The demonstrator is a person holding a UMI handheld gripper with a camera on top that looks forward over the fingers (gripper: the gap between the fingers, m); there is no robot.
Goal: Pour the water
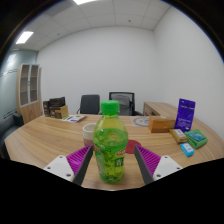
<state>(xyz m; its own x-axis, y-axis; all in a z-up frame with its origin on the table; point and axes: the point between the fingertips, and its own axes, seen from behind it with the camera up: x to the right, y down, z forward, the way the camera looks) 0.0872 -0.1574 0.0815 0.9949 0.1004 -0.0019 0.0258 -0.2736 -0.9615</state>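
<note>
A green plastic bottle (111, 146) with an orange-red cap and a green label stands upright between my gripper's (112, 160) fingers on the wooden table (45, 140). The left finger (86, 162) lies close to the bottle's side. A narrow gap shows between the bottle and the right finger (140, 162), so the gripper is open around it. Just behind the bottle, to its left, a pale cup (89, 130) stands on the table. A small red thing (132, 146) peeks out at the right fingertip. The bottle's base is hidden low between the fingers.
On the right of the table are a brown box (160, 125), a purple box (186, 113) and small blue and green packets (191, 144). Papers (75, 118) lie at the far side. Two office chairs (121, 101) stand behind the table, with shelves (30, 92) at the left wall.
</note>
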